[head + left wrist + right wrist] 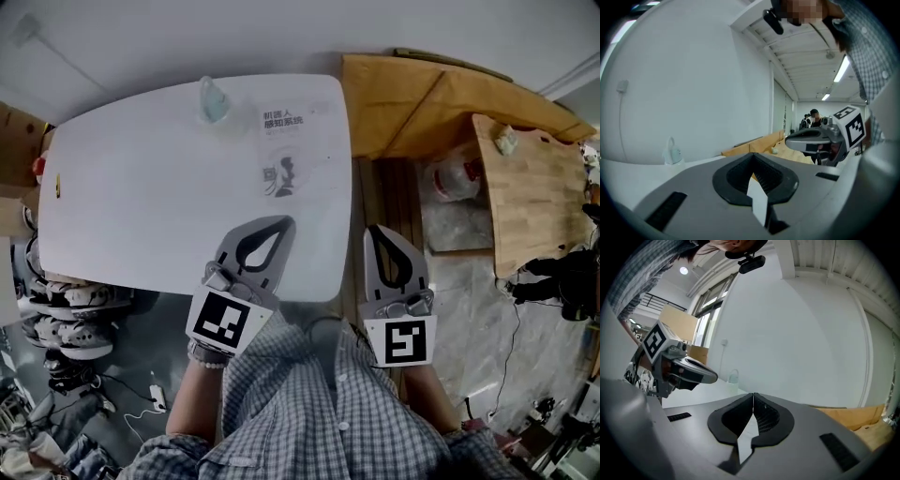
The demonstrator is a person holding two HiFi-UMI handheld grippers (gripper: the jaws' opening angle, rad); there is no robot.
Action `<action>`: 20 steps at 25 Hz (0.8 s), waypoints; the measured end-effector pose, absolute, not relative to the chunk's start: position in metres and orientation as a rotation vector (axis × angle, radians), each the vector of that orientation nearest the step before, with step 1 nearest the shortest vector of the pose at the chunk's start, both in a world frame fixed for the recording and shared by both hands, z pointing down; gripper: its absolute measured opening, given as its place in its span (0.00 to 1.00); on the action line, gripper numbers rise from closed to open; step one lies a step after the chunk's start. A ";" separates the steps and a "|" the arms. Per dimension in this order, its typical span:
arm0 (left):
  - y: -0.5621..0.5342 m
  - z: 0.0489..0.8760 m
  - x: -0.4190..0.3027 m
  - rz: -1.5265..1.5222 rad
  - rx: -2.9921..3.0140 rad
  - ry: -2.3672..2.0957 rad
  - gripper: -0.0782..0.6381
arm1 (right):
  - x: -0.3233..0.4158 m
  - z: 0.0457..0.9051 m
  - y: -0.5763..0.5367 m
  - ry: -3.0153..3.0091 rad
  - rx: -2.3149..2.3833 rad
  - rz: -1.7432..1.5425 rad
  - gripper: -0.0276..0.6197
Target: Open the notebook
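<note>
Both my pairs of jaws are clenched on nothing. My left gripper (279,225) hangs over the white desk's (141,187) near edge and my right gripper (376,230) is just off it. The white notebook (284,141) lies flat ahead.

White table with rounded corners, filling the upper left and centre of the head view

The white table (141,206) carries little. A small pale, see-through blue-green bottle-like thing (212,99) stands near its upper edge. Just right of that lies a flat white notebook (284,141), its edges hardly told from the tabletop, with dark characters and a dark figure on its cover. A thin yellow sliver (57,185) lies at the table's left edge. At the right of the frame a wooden top (534,206) bears a small pale object (506,141).
</note>
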State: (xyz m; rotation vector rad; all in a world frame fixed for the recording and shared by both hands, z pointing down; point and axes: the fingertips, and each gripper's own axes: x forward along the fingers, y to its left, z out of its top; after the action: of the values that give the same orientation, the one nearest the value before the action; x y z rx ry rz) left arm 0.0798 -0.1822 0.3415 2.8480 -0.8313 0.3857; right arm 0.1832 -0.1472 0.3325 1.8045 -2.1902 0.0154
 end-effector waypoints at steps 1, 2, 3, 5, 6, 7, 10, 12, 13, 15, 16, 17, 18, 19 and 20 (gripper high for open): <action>-0.187 0.348 0.085 0.410 2.863 -0.815 0.12 | 0.185 0.335 -0.147 -2.178 1.809 0.015 0.07; -0.191 0.354 0.090 0.428 2.880 -0.799 0.12 | 0.187 0.338 -0.147 -2.167 1.812 0.007 0.07; -0.195 0.359 0.095 0.444 2.896 -0.786 0.12 | 0.188 0.340 -0.147 -2.155 1.814 0.005 0.07; -0.203 0.370 0.104 0.480 2.916 -0.764 0.12 | 0.192 0.348 -0.145 -2.128 1.821 0.026 0.07; -0.206 0.376 0.109 0.499 2.920 -0.754 0.12 | 0.194 0.352 -0.144 -2.119 1.822 0.040 0.07; -0.209 0.382 0.114 0.519 2.923 -0.741 0.12 | 0.195 0.355 -0.144 -2.113 1.820 0.050 0.07; -0.217 0.404 0.131 0.592 2.937 -0.695 0.12 | 0.201 0.362 -0.145 -2.099 1.802 0.060 0.07; -0.220 0.419 0.142 0.633 2.938 -0.651 0.12 | 0.206 0.366 -0.147 -2.082 1.806 0.075 0.07; -0.221 0.426 0.148 0.649 2.940 -0.625 0.12 | 0.209 0.368 -0.148 -2.076 1.811 0.084 0.07; -0.225 0.440 0.158 0.679 2.944 -0.592 0.12 | 0.214 0.370 -0.150 -2.075 1.826 0.089 0.07; -0.228 0.447 0.162 0.701 2.946 -0.586 0.12 | 0.215 0.371 -0.152 -2.078 1.829 0.088 0.07; -0.230 0.454 0.166 0.728 2.949 -0.583 0.12 | 0.217 0.373 -0.152 -2.080 1.828 0.090 0.07; -0.231 0.461 0.170 0.759 2.951 -0.576 0.12 | 0.218 0.376 -0.152 -2.081 1.827 0.096 0.07; -0.231 0.469 0.174 0.793 2.952 -0.562 0.14 | 0.219 0.379 -0.151 -2.080 1.826 0.103 0.07; -0.230 0.476 0.178 0.827 2.954 -0.541 0.17 | 0.220 0.382 -0.149 -2.079 1.824 0.112 0.07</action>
State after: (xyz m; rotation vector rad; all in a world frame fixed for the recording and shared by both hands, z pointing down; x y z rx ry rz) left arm 0.1776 -0.2298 0.4755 2.9543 -0.5408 0.8268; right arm 0.2196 -0.1494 0.3824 1.8238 -2.0785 0.1118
